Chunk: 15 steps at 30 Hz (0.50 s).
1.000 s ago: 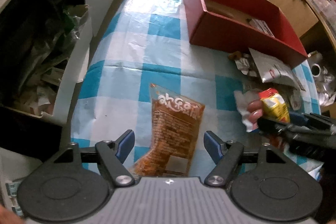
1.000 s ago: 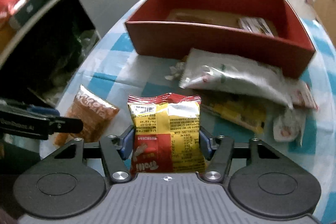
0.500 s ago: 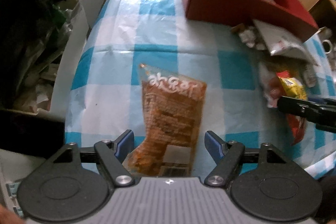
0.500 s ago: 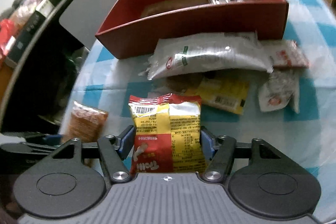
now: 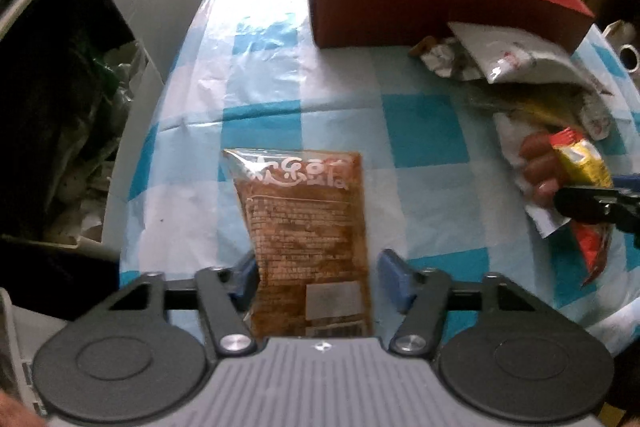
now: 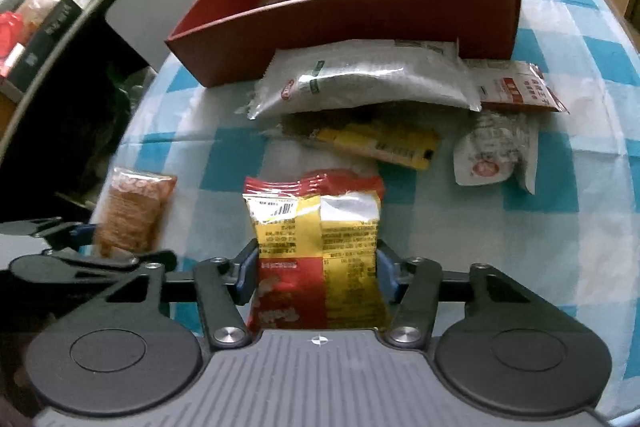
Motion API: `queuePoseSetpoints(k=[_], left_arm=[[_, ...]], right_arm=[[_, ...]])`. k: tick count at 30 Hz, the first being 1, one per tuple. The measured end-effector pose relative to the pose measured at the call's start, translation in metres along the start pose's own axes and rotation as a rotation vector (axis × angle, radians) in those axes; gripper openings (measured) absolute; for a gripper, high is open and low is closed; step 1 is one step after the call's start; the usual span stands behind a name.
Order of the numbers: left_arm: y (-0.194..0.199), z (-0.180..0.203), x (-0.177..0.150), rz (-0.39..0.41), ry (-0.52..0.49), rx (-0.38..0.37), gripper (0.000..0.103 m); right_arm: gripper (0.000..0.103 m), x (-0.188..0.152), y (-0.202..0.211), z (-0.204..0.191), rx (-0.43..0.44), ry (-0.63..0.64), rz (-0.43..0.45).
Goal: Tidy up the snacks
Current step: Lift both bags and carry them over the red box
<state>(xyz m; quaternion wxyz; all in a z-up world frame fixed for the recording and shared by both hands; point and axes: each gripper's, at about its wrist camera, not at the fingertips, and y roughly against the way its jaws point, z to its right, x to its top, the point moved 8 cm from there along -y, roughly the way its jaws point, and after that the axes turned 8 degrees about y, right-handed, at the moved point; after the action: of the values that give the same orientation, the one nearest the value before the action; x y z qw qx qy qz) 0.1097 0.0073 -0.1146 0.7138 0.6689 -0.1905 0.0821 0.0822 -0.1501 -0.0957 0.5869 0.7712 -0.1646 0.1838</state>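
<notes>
The jaws of the left gripper (image 5: pixel 314 281) have just been closing around the brown snack pouch (image 5: pixel 306 227); the left pad touches, the right stands off. The right gripper (image 6: pixel 318 277) is clenched on the yellow-red packet (image 6: pixel 316 247). Both snacks are positioned before the red box (image 6: pixel 360 15). A one-sided pinch could let the pouch slide. Clear desk (image 5: pixel 352 75) is left up to the box; the desk edge lies close on the left.

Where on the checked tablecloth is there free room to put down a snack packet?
Free: the cloth between the brown packet and the red box. Crowded: in front of the box, around the white bag and yellow packet.
</notes>
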Motion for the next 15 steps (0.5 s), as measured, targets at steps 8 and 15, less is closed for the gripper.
queuePoseSetpoints(k=[8,15], left_arm=[[0.009,-0.004,0.009,0.024,0.075,-0.043,0.037],[0.022,-0.005,0.019,0.069,0.113,-0.091,0.035]], right_arm=[[0.062,0.009,0.03,0.021,0.007,-0.084,0.102],[0.062,0.015,0.027,0.016,0.007,-0.066,0.107]])
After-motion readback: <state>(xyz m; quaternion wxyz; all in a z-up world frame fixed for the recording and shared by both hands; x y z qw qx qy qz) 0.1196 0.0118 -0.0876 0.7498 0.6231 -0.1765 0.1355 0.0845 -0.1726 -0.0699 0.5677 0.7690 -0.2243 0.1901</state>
